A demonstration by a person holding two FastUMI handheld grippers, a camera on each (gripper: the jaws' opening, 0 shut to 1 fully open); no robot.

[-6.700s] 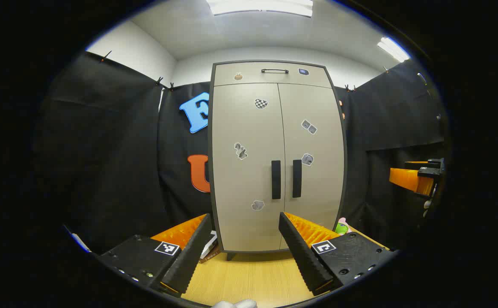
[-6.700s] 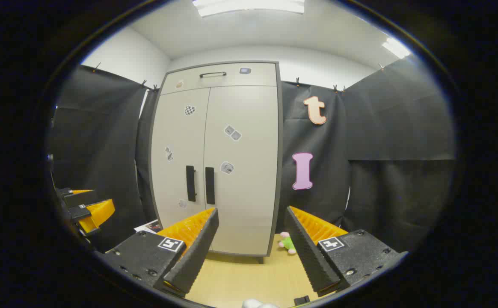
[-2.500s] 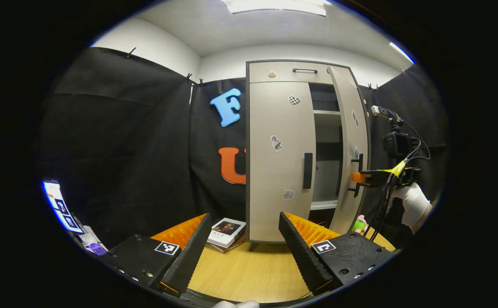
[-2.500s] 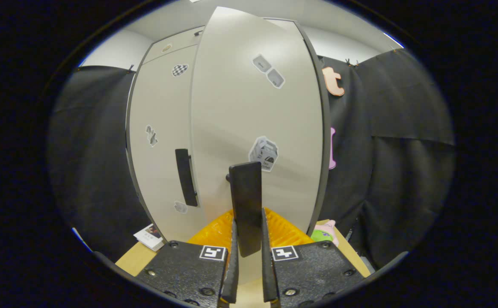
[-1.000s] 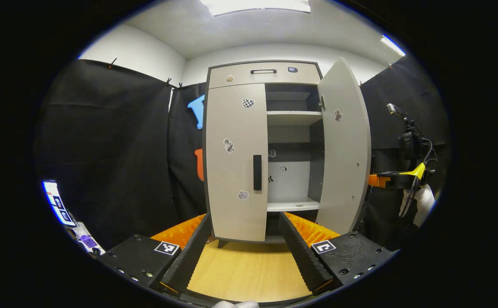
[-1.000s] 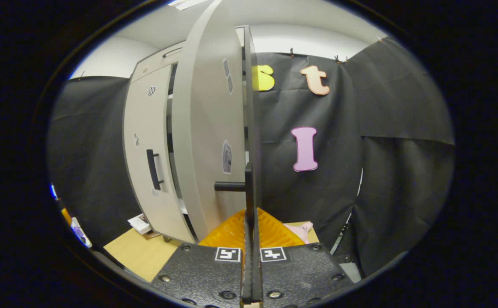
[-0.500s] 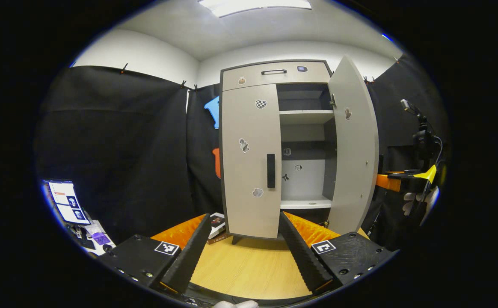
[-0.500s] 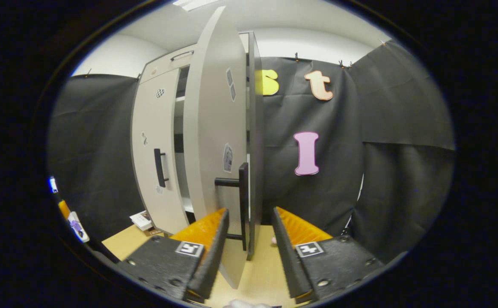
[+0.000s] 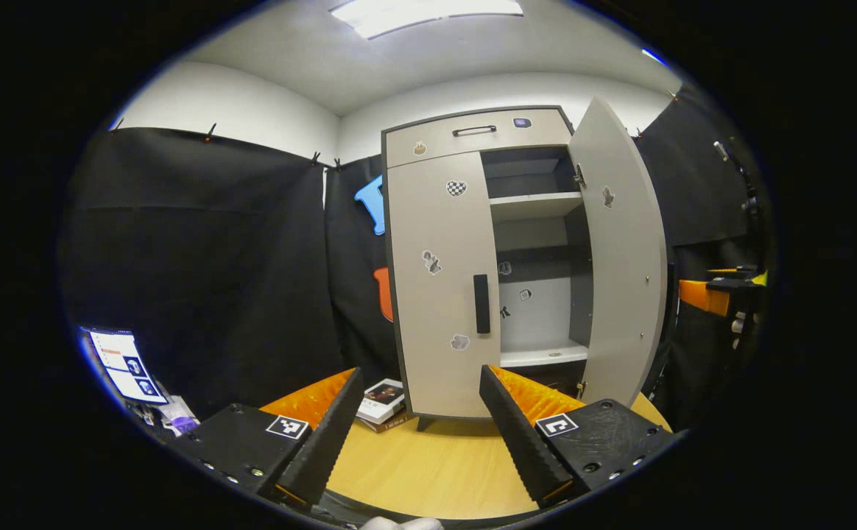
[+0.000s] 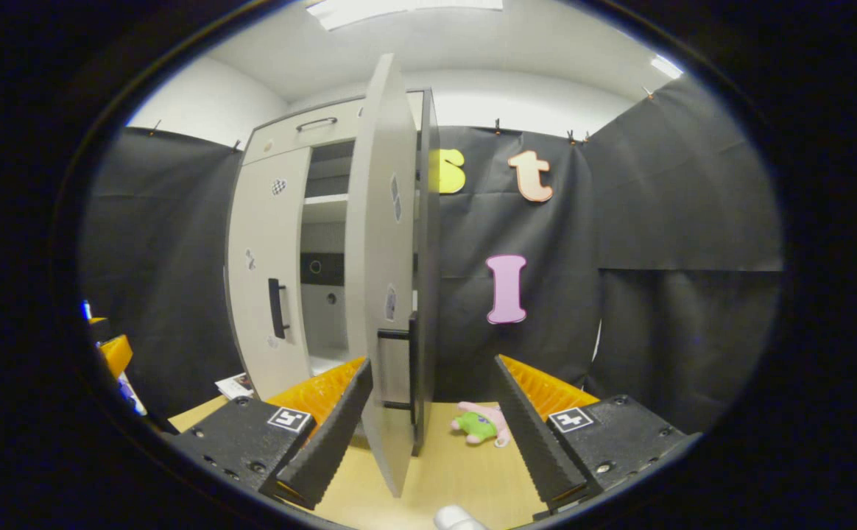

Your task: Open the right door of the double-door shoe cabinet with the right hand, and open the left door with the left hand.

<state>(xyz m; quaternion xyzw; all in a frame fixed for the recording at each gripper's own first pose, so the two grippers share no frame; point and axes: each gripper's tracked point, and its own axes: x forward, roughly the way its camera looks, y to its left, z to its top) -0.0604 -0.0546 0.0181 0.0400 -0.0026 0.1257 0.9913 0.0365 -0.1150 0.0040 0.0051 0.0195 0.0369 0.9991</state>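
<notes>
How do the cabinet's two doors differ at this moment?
The right door is swung wide open, showing the shelves; the left door is shut flat. The right door shows its inner face in the left gripper view; the left door shows its front and handle. Neither is gripped. Both are beige with stickers.

Shoe cabinet [image 9: 473, 140] standing right of centre in the left gripper view, on the table [image 9: 428, 471] at the bottom.

Left door [image 9: 439, 294] shut, right door [image 9: 620, 258] swung out to the right, shelves [image 9: 535, 206] exposed between them. Books [image 9: 383, 401] lying on the table at the cabinet's lower left. In the right gripper view, right door [image 10: 377, 280] seen edge-on at centre, handle [image 10: 408, 368] low between the spread fingers; plush toy [image 10: 481, 424] on the table just right of the door's foot.
</notes>
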